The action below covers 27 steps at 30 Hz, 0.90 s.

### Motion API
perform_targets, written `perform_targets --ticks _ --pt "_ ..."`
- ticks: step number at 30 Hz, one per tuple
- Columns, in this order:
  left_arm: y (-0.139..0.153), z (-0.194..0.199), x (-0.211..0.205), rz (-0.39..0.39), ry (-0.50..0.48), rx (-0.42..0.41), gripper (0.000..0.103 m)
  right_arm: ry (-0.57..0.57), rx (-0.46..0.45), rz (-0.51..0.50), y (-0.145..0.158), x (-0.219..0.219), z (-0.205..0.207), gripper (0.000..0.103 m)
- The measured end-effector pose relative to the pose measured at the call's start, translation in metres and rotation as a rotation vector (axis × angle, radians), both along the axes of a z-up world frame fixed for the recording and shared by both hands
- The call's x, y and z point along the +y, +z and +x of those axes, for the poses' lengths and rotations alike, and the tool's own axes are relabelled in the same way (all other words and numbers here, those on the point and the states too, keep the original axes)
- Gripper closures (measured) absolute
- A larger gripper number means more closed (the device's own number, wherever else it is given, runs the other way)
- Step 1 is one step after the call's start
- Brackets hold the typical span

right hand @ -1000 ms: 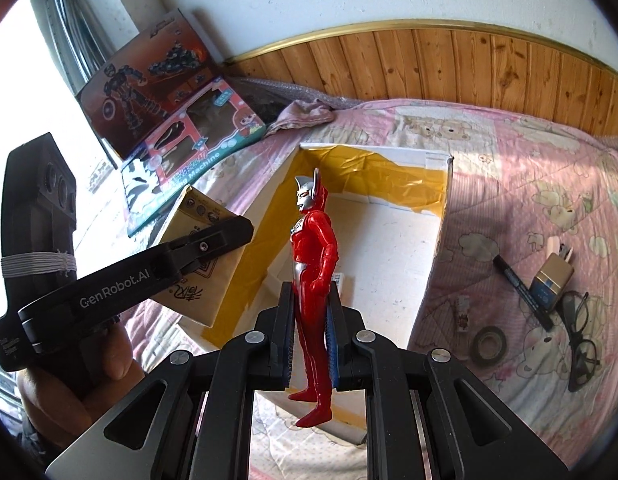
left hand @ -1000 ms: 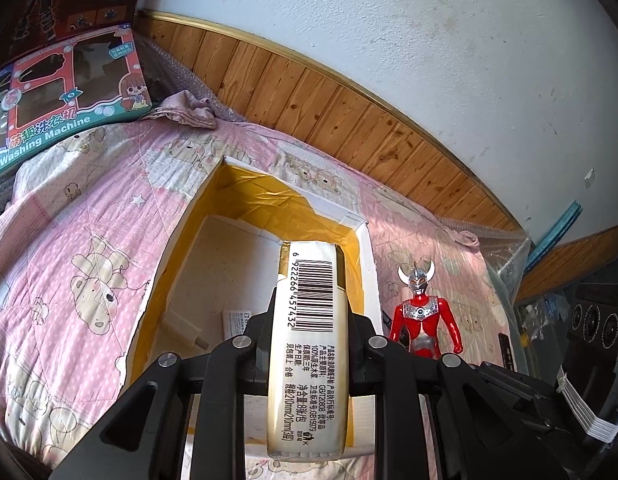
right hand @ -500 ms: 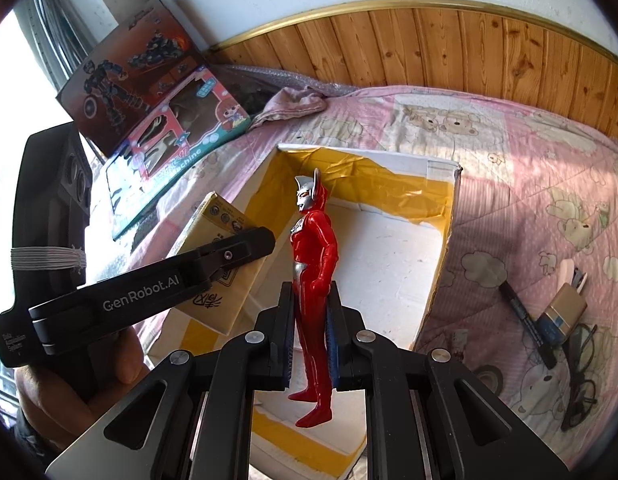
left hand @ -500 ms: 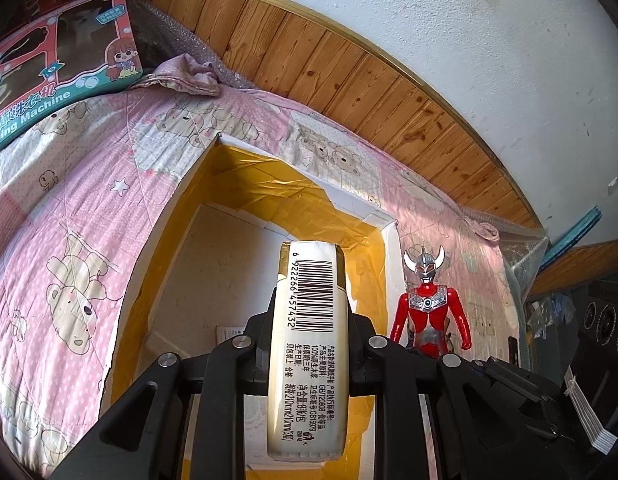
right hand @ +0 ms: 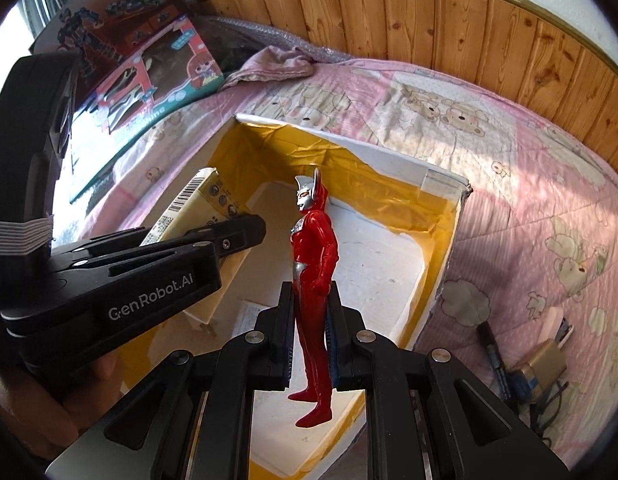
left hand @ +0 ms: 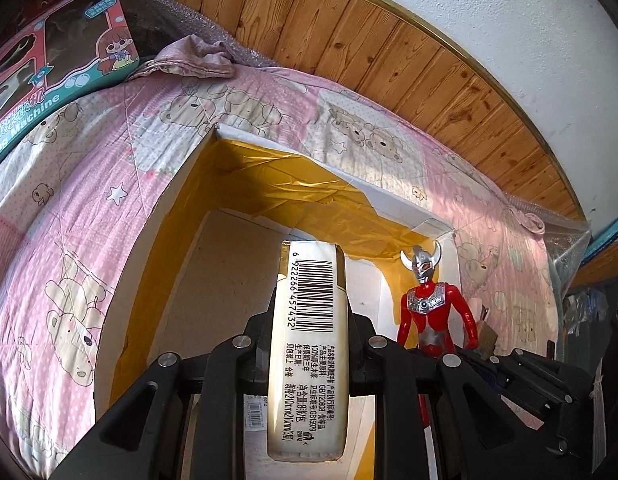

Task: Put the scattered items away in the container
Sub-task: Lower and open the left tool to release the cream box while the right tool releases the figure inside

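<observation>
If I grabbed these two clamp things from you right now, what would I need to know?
Left gripper: shut on the tissue pack, held over the open box.
Right gripper: shut on the red toy figure, upright, also over the box.
Done: both items picked up; neither released. Only a paper slip shows on the box floor.
Left: drop both in, then collect the marker, the glasses and the small items beside them on the quilt, right of the box.

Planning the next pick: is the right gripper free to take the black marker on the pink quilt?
Probably not yet: the right gripper is shut on the red toy figure; black marker lies unobstructed.
</observation>
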<state>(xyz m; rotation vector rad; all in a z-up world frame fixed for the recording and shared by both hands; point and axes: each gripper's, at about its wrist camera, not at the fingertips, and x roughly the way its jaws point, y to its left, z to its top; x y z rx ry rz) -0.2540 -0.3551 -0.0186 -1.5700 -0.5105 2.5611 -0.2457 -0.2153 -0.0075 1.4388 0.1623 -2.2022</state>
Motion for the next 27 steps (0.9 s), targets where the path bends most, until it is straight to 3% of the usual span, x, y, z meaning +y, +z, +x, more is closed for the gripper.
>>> perform_targets --ticks 11,12,13,14,15,20,24,27 --pt "-0.031 -0.027 0.018 -0.126 -0.031 -0.059 0.076 0.05 -0.057 0.062 -0.026 -0.008 -0.021 0.086" --pt "-0.032 -0.029 0.021 -0.165 -0.04 -0.048 0.074 0.039 -0.054 0.051 -0.025 -0.006 -0.021 0.083" --pt "-0.033 -0.031 0.022 -0.198 -0.035 -0.047 0.064 0.023 -0.047 0.038 -0.023 -0.002 -0.021 0.072" --pt "-0.034 -0.03 0.02 -0.208 -0.019 -0.051 0.051 0.012 -0.04 0.02 -0.019 0.003 -0.019 0.066" --pt "-0.033 -0.029 0.017 -0.191 -0.012 -0.051 0.05 0.004 -0.033 -0.002 -0.015 0.009 -0.017 0.065" --pt "-0.011 -0.013 0.006 -0.149 0.012 -0.032 0.05 -0.045 0.018 -0.168 0.015 0.044 0.004 0.065" --pt "0.016 0.016 0.009 -0.164 0.015 0.025 0.05 -0.059 0.061 -0.308 0.032 0.077 0.035 0.066" --pt "0.036 0.046 0.015 -0.17 0.014 0.085 0.05 -0.051 0.077 -0.359 0.032 0.099 0.065 0.067"
